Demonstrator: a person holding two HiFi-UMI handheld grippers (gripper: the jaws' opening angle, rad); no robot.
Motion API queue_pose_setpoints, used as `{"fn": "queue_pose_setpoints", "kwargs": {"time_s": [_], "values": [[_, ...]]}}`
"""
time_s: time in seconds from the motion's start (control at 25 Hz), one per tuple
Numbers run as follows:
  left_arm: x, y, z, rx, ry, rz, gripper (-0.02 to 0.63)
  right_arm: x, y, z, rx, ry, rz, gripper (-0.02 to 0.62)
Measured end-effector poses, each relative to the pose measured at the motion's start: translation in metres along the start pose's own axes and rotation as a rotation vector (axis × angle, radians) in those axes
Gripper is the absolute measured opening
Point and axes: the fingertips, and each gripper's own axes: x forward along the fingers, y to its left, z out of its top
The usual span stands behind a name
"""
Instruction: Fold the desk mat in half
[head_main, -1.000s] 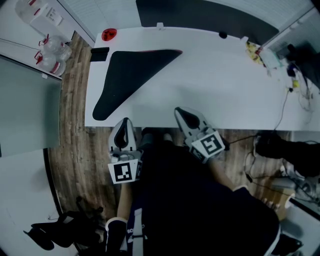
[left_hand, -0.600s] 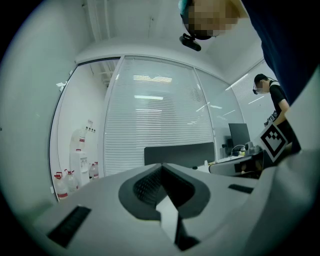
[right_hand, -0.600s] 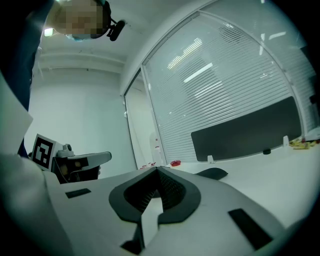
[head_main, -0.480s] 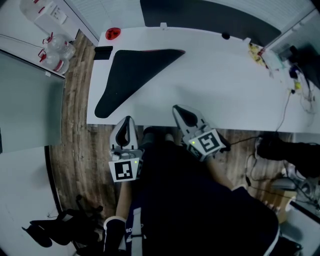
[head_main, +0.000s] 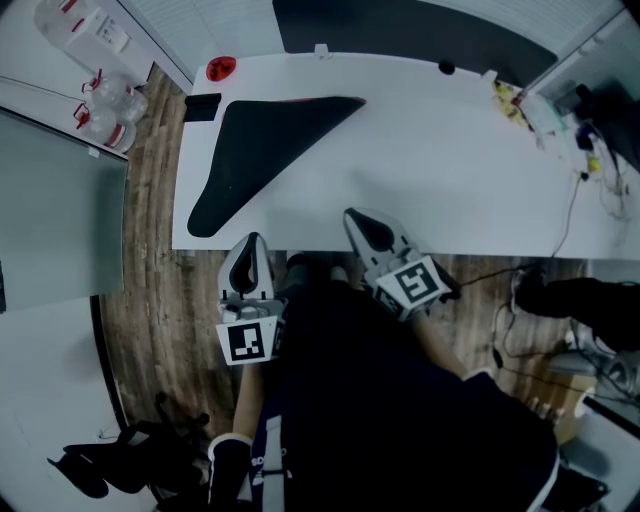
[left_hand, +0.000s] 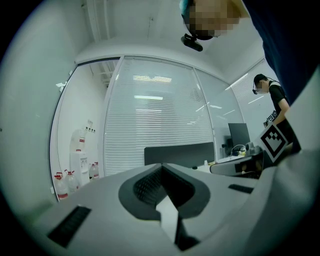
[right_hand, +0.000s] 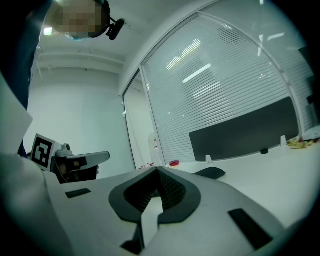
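The desk mat (head_main: 255, 150) lies as a dark wedge at the counter (head_main: 430, 170)'s left, well apart from both claws. The left claw (head_main: 251, 240) and right claw (head_main: 354, 215) are closed and empty by the near edge. Already folded or single-layer: undetermined.

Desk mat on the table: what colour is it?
The desk mat is black; best seen in head view.
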Motion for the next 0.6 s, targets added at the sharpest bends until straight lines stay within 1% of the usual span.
{"fn": "queue_pose_setpoints", "kwargs": {"time_s": [0.4, 0.6], "values": [[-0.0025, 0.0024, -0.0001, -0.001, 0.004, 0.010, 0.002, -0.0012, -0.0007, -0.0007, 0.006, 0.007, -0.005, 0.002], [-0.0029, 0.0033, -0.0017, 0.013, 0.009, 0.005, 0.002, -0.0011, -0.0027, -0.0010, 0.014, 0.007, -0.017, 0.002]]}}
